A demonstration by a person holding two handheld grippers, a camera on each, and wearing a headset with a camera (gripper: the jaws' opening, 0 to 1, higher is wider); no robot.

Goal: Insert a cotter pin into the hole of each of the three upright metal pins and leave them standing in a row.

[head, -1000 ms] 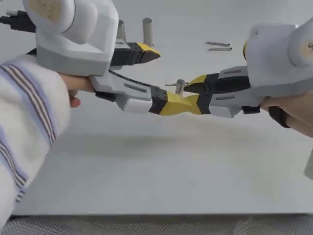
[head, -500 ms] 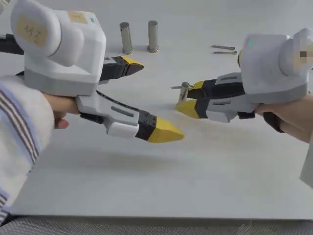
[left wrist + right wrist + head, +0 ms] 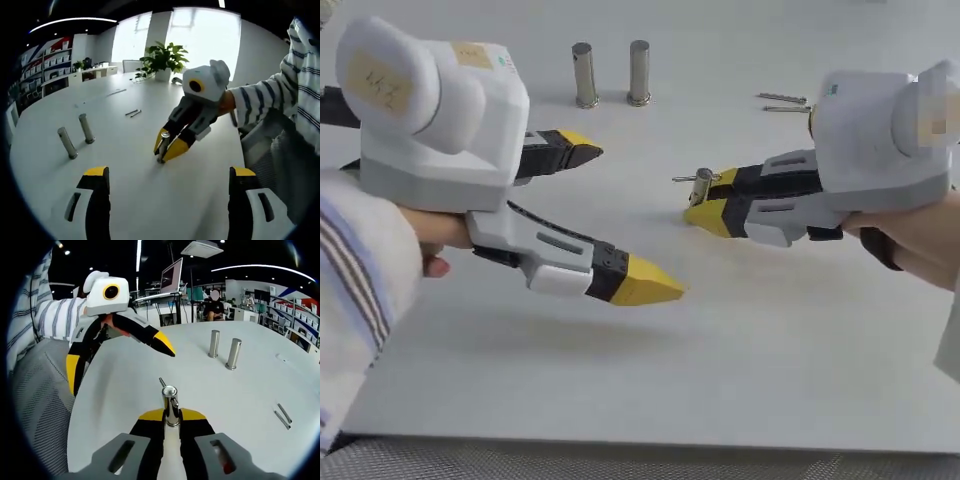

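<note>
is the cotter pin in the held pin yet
In: the cotter pin pokes out sideways near the top of the metal pin in the right gripper.

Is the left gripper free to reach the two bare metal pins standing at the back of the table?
Probably yes. The left gripper is open and empty, with bare table between it and the two metal pins. The right gripper, shut on the third pin, sits off to one side.
</note>
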